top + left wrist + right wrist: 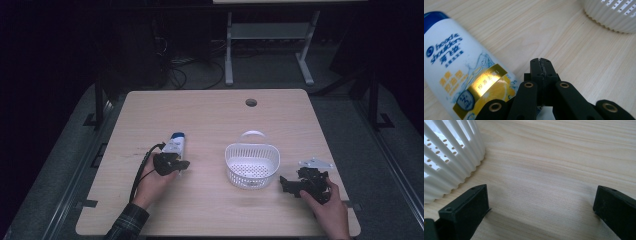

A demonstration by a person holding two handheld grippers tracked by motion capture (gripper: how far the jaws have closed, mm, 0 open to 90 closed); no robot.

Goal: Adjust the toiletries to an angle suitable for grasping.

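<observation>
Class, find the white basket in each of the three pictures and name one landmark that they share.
High view: basket right of centre on the table.
Left gripper view: its ribbed wall at the top right corner.
Right gripper view: its ribbed wall at the upper left.
Shared landmark: the pale wood table.

Closed jaws beside shampoo bottle (461, 75)

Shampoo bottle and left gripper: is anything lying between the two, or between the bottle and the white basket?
Nothing visible. The left gripper, jaws shut and empty, sits right beside the shampoo bottle lying on the table. Between bottle and white basket the high view shows bare tabletop.
</observation>
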